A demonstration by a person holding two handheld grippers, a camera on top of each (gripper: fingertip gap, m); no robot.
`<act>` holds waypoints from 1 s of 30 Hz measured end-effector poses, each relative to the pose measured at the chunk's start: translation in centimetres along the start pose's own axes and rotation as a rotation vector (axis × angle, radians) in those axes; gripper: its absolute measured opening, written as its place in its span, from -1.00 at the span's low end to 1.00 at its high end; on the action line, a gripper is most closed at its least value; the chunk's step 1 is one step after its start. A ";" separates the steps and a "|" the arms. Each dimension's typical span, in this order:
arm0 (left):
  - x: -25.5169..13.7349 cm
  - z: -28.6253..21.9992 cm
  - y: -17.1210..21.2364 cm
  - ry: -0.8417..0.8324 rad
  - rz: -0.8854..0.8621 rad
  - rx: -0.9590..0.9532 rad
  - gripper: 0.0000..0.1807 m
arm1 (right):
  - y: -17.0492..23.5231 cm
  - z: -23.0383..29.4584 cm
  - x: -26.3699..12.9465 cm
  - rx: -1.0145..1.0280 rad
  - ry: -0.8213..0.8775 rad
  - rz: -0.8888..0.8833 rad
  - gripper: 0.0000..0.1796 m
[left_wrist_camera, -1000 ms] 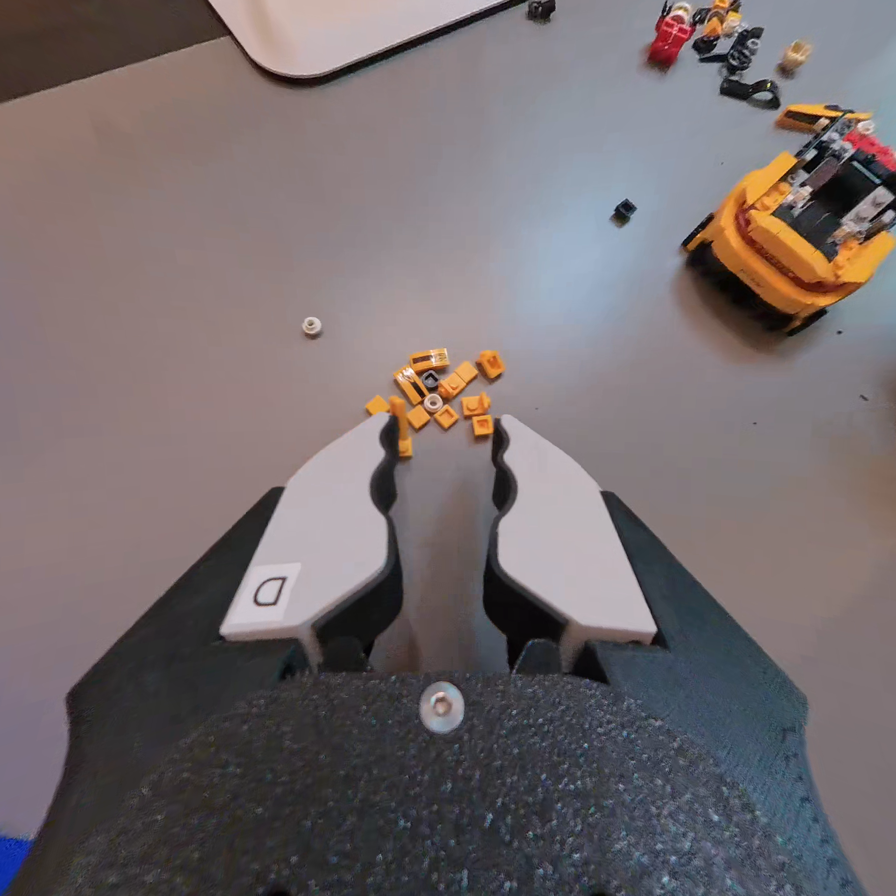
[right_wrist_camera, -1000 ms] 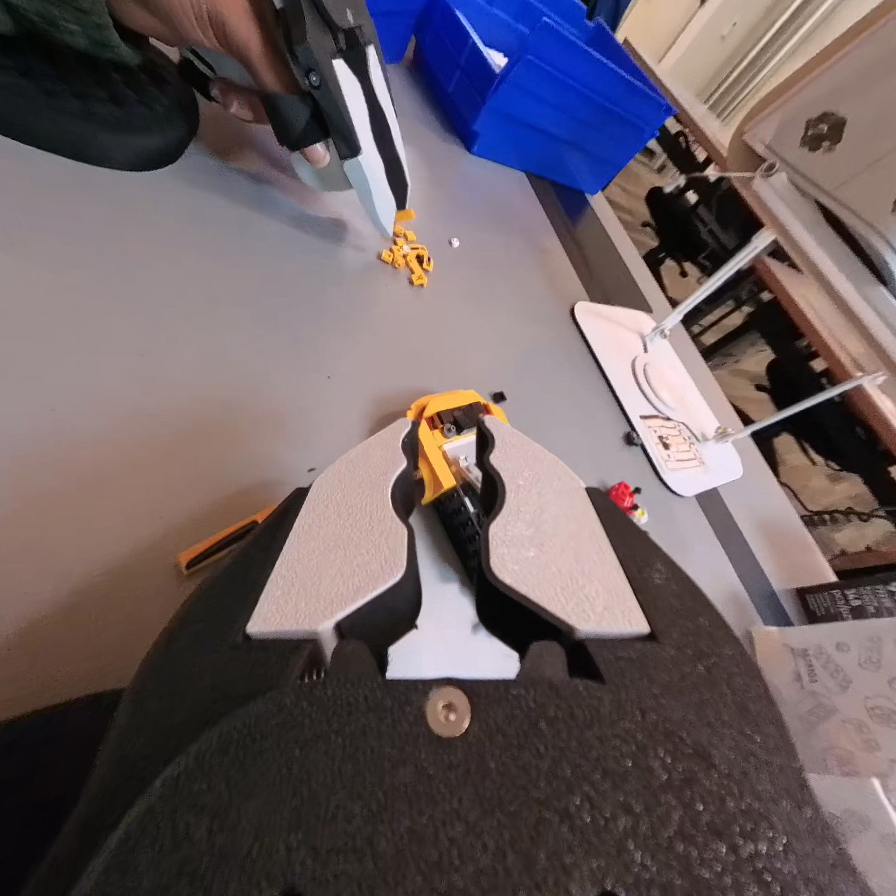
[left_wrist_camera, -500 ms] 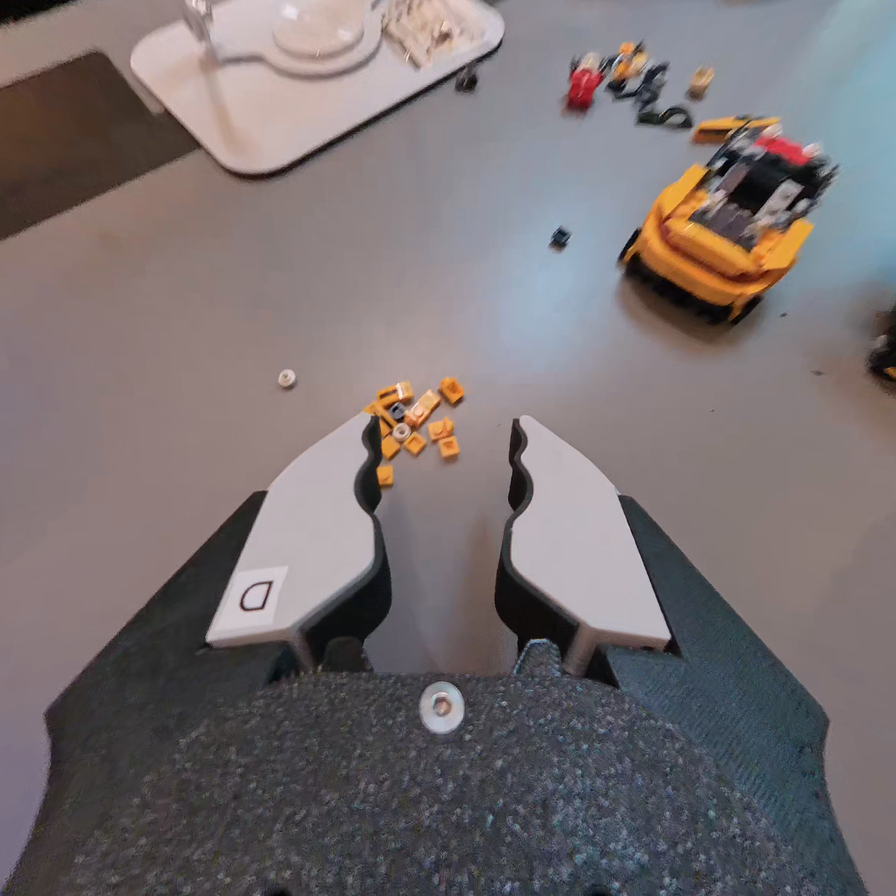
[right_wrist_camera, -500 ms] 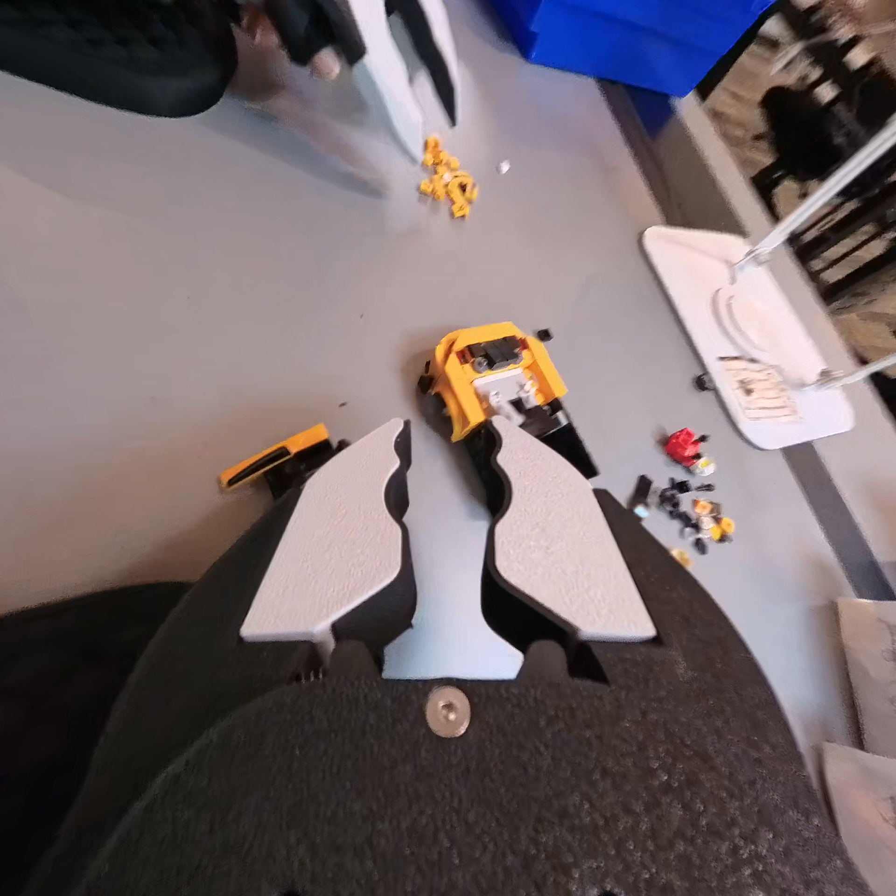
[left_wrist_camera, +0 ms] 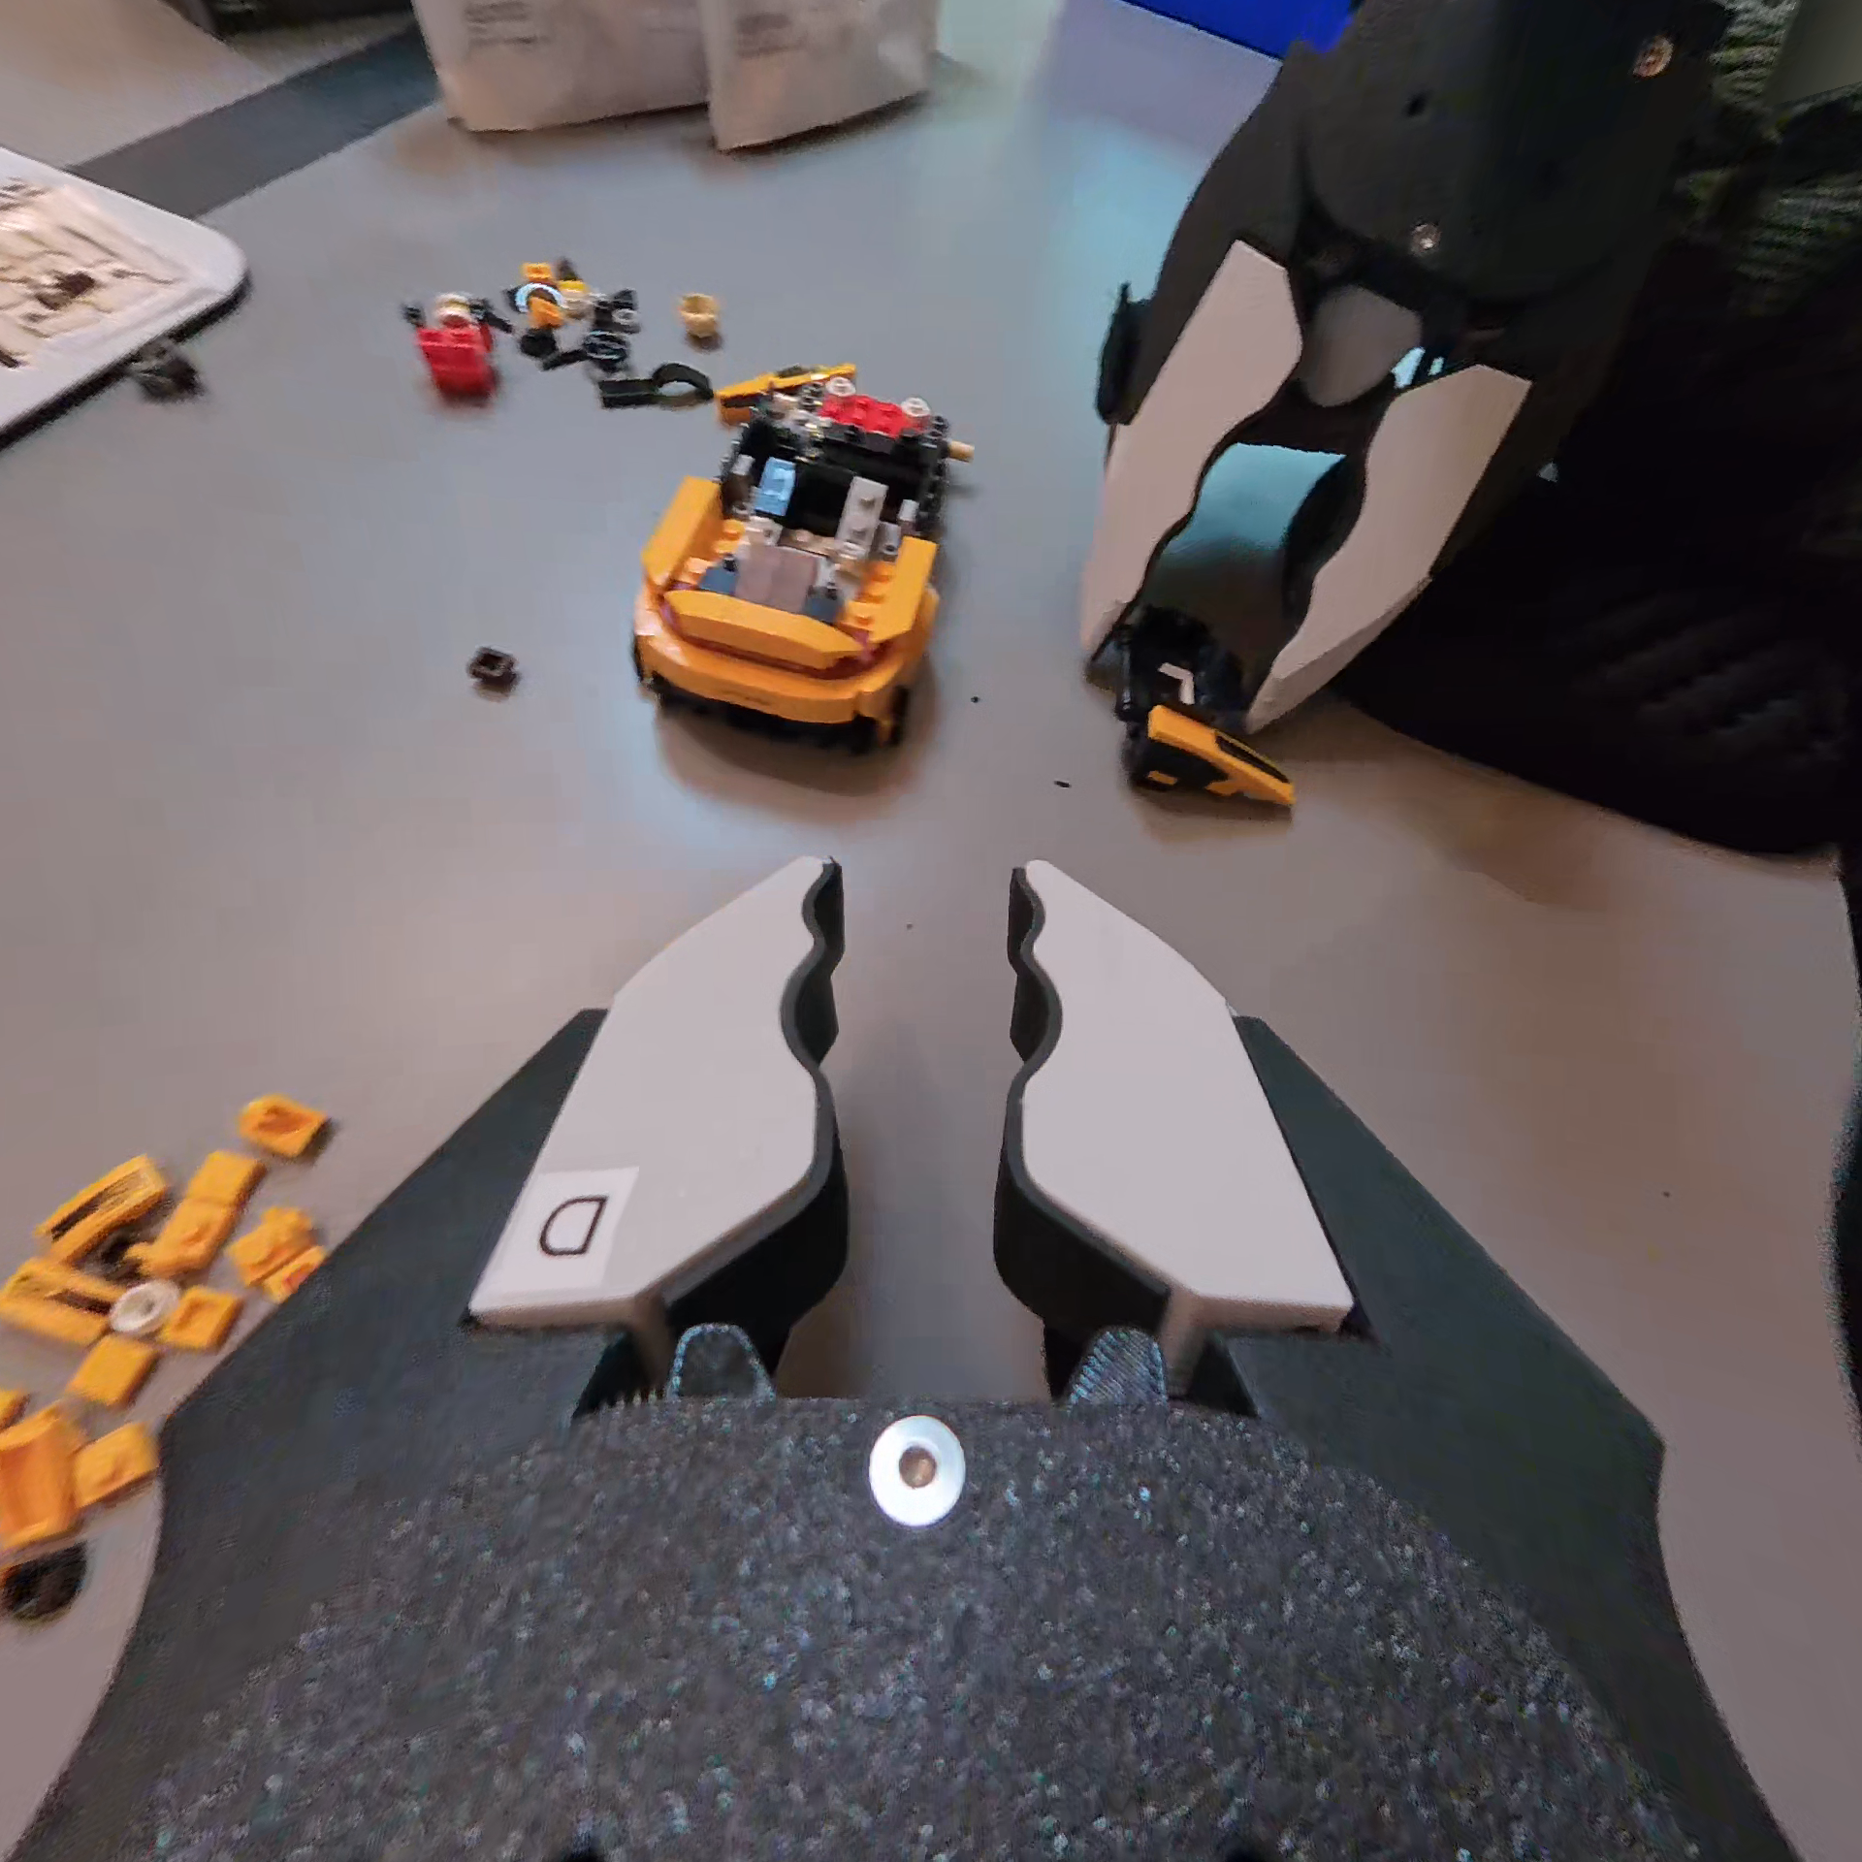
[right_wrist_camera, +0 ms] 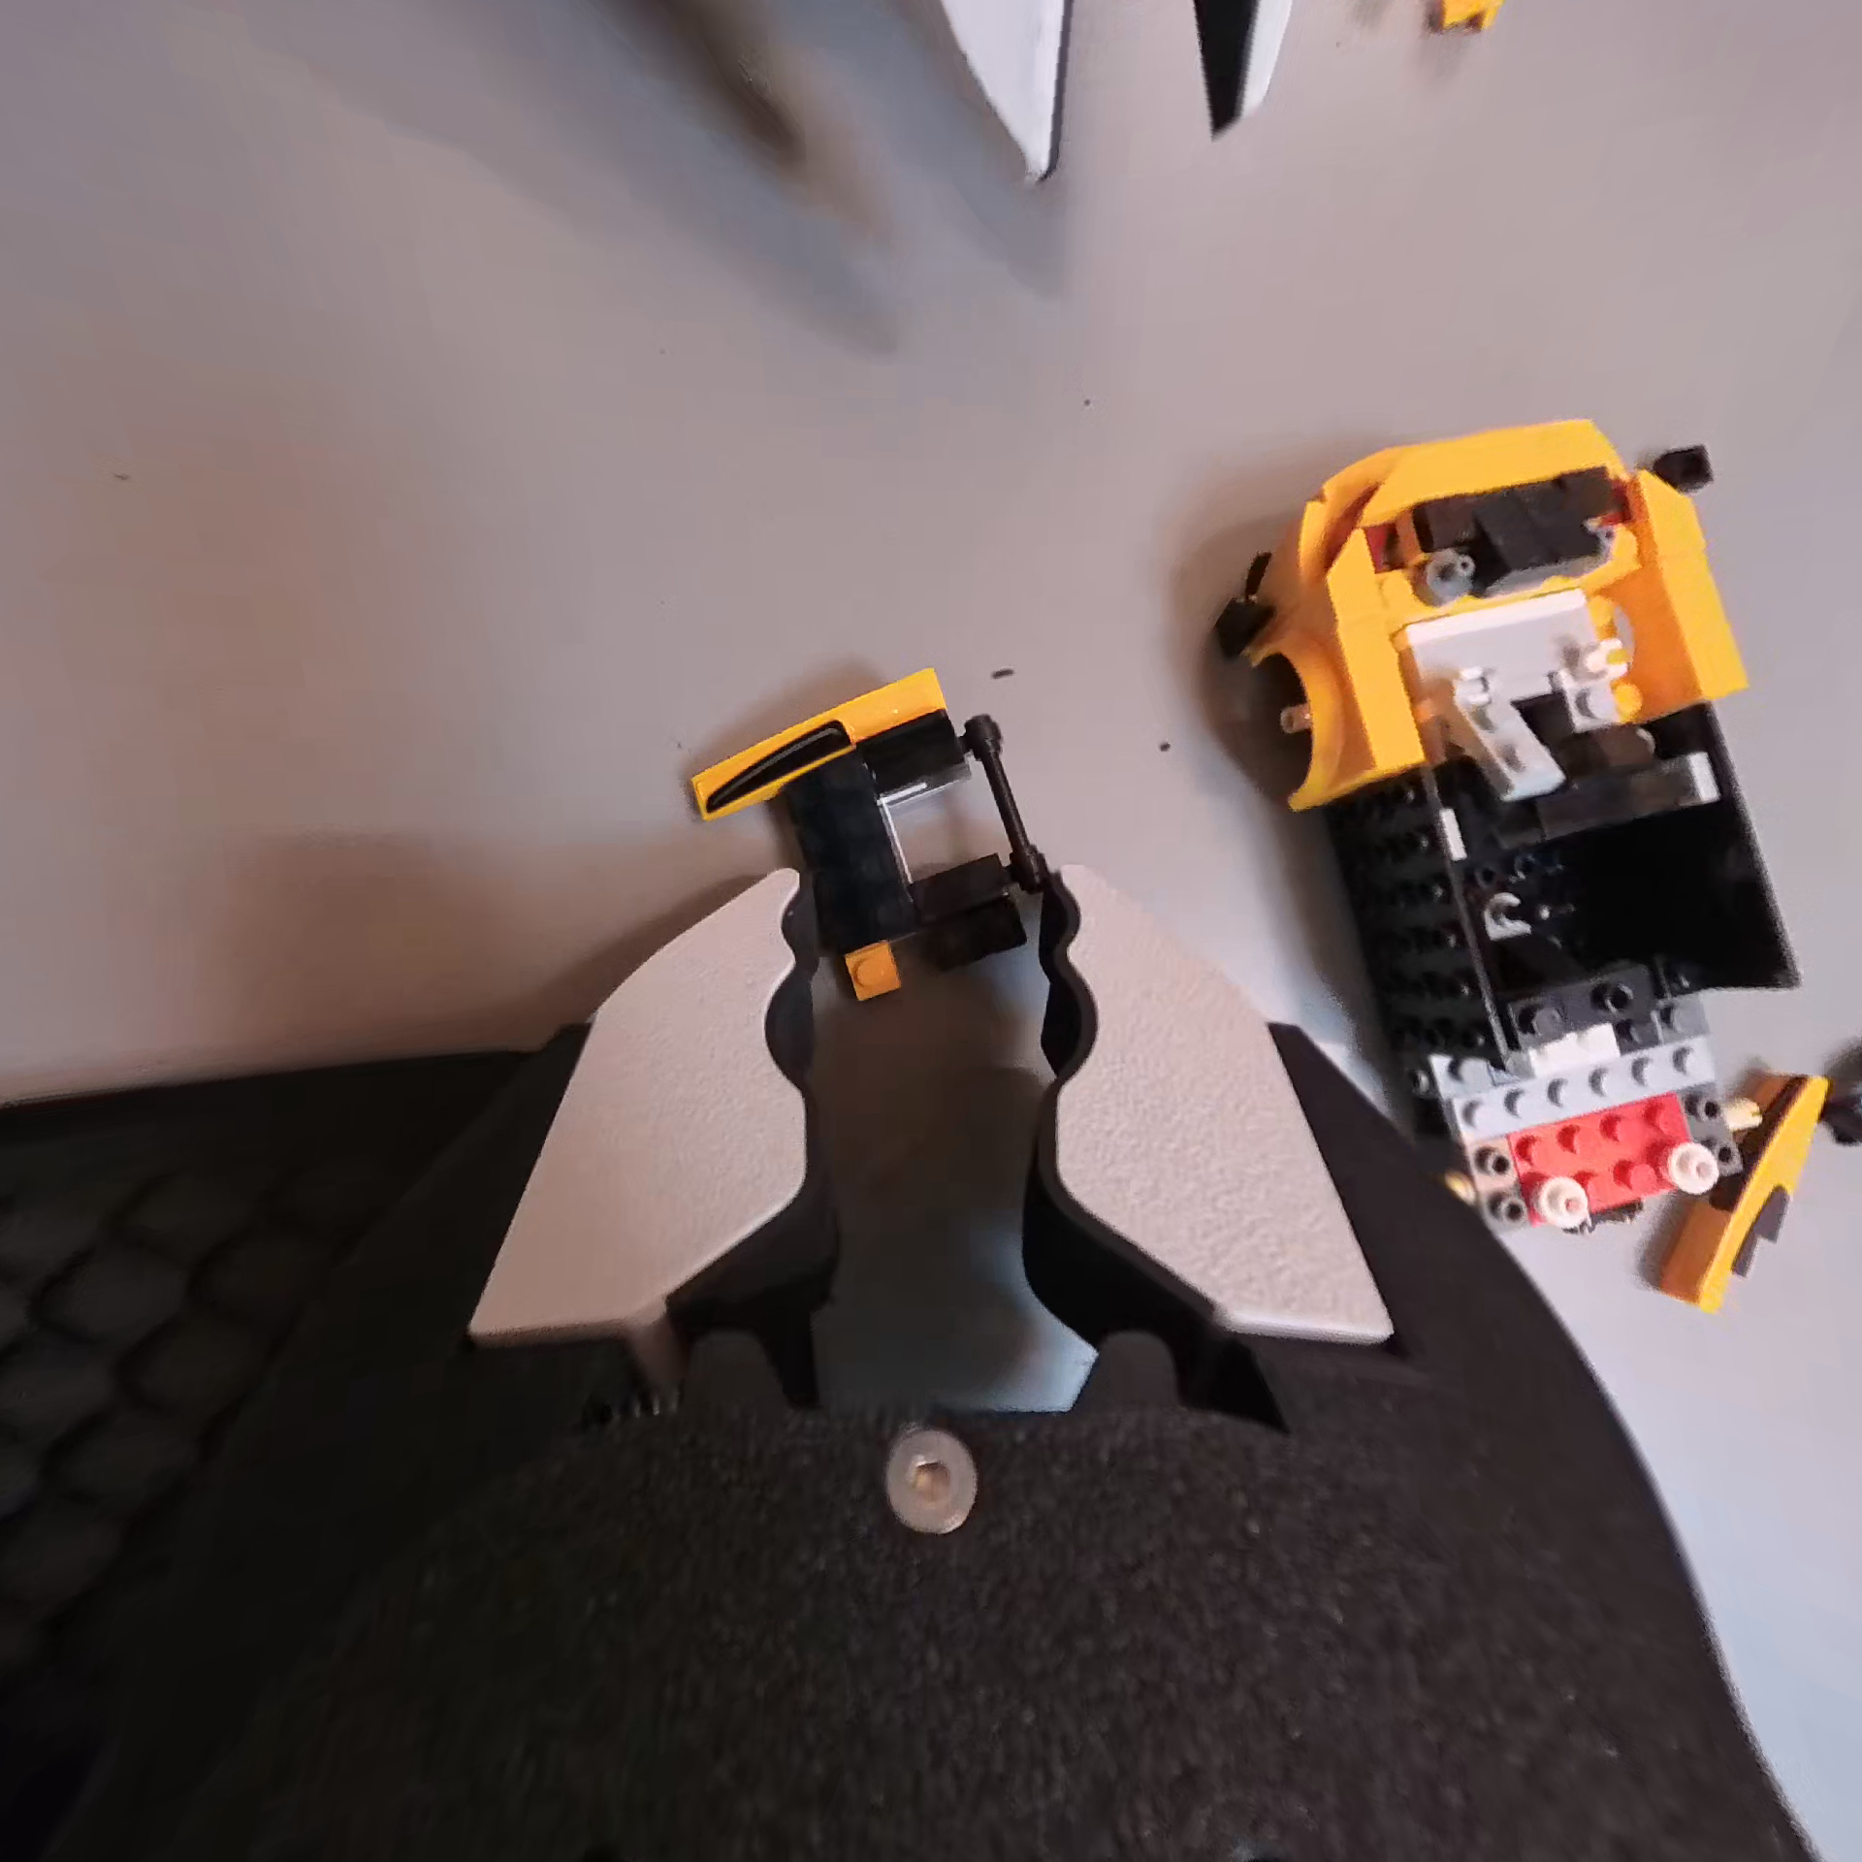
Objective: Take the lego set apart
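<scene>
Left wrist view: the left gripper (left_wrist_camera: 922,877), spread and empty, faces the car body (left_wrist_camera: 791,594) well ahead; right wrist view: the right gripper (right_wrist_camera: 927,882), also spread, straddles the detached fragment (right_wrist_camera: 887,836), clearly nearer it.

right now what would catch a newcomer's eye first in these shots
The half-stripped yellow lego car stands out mid-table, roof off and its black, grey and red insides showing. To its right, the right hand-held gripper hangs open around a broken-off black and yellow chunk on the table. A heap of small yellow pieces lies left of the open, empty left hand-held gripper.
</scene>
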State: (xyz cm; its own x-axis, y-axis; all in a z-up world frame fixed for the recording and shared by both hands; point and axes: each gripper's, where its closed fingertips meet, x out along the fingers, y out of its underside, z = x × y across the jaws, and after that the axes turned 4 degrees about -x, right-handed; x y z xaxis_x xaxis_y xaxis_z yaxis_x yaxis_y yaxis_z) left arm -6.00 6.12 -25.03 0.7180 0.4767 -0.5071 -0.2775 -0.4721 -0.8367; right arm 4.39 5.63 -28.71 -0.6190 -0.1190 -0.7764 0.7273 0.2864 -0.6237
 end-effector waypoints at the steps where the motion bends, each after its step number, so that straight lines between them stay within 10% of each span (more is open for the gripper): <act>1: 0.1 -0.4 0.0 0.026 0.000 -0.006 -0.66 | -0.2 0.0 0.1 -0.009 0.009 -0.007 -0.53; 14: 0.8 -4.9 -3.8 0.384 -0.170 -0.351 -0.72 | -8.8 -2.0 -1.2 -0.280 0.437 -0.275 -0.54; 30: -3.2 -9.1 -5.4 0.238 -0.375 0.410 -0.74 | -11.2 1.6 -4.3 -0.095 0.078 -0.621 -0.79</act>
State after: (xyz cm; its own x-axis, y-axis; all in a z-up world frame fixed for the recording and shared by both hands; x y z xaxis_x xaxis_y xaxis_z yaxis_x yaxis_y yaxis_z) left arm -0.99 0.38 -17.04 0.9244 0.3540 -0.1420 -0.1678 0.0431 -0.9849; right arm -0.67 1.43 -18.50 -0.9396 -0.2210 -0.2613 0.1985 0.2698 -0.9422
